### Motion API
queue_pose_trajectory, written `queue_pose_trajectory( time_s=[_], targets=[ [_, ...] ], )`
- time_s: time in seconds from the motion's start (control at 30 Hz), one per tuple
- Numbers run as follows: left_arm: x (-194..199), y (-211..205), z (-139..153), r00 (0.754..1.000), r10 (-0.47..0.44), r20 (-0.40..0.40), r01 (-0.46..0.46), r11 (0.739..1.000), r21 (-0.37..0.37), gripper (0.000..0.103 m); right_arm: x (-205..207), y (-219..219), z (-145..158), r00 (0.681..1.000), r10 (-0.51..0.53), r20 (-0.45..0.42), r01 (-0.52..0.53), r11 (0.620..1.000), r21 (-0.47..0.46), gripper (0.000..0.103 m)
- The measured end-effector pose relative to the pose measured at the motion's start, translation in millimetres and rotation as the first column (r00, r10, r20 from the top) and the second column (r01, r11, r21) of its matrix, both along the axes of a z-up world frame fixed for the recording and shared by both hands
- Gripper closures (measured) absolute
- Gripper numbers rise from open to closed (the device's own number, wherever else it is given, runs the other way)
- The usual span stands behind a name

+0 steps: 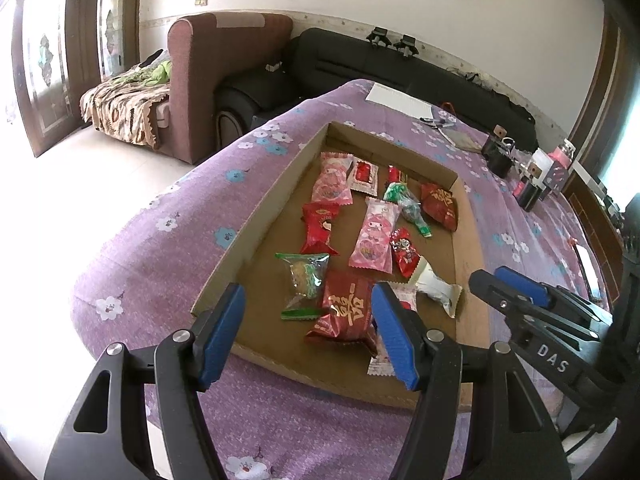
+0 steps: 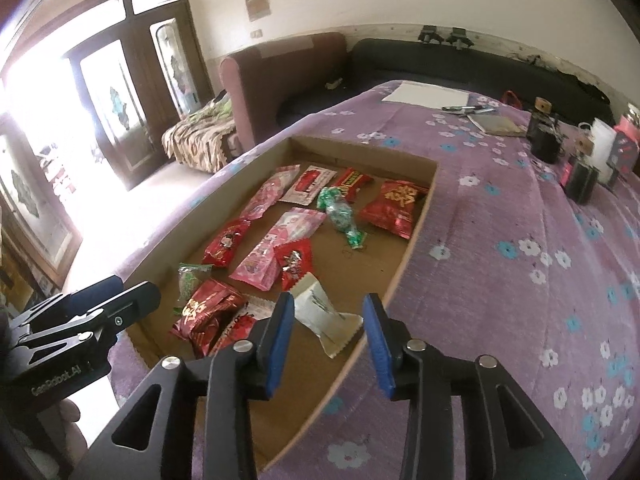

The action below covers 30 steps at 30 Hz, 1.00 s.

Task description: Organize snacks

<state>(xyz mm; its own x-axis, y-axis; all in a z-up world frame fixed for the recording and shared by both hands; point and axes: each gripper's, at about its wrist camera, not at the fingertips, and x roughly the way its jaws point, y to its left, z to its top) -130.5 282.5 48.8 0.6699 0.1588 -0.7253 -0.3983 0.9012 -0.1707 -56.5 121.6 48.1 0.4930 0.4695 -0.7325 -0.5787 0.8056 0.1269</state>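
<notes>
A shallow cardboard tray [image 1: 256, 236] [image 2: 416, 232] lies on the purple flowered cloth and holds several snack packets. My left gripper [image 1: 308, 300] [image 2: 120, 300] hovers open over the tray's near end, with a red gold-lettered packet [image 1: 346, 308] [image 2: 208, 312] and a green packet [image 1: 306, 276] lying below its fingers, untouched. My right gripper [image 2: 329, 308] [image 1: 492, 284] stands open by the tray's near right corner. A white packet [image 2: 324, 316] [image 1: 436, 288] lies on the tray floor just ahead of its pads, not pressed. Pink packets [image 1: 374, 236] [image 2: 276, 248] and other red ones fill the middle.
At the table's far side lie a white sheet [image 1: 400, 100], pens and a notebook [image 2: 496, 124]. Dark jars and small boxes [image 2: 580, 172] stand at the right. Sofas [image 1: 360, 60] sit beyond the table. Bare cloth lies right of the tray.
</notes>
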Motion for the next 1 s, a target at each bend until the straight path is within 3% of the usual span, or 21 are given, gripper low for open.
queue_pose_trajectory(
  time_s=[0.33,0.67,1.0],
  targets=[
    [0,-16,2,1.000,-0.013,-0.019,0.014,1.000,0.022,0.038,-7,-37,-5,0.996,-0.079,-0.030,0.080,0.996,0.046,0.057],
    [3,-44,6,0.998,-0.061,-0.020,0.062,0.997,0.052,0.038,-5,-97,-24,0.972,-0.201,-0.117,0.213,0.972,0.097,0.056],
    [13,-88,14,0.989,-0.143,-0.021,0.145,0.985,0.097,0.038,-11,-138,-26,0.959,-0.257,-0.119,0.271,0.954,0.125,0.053]
  ],
)
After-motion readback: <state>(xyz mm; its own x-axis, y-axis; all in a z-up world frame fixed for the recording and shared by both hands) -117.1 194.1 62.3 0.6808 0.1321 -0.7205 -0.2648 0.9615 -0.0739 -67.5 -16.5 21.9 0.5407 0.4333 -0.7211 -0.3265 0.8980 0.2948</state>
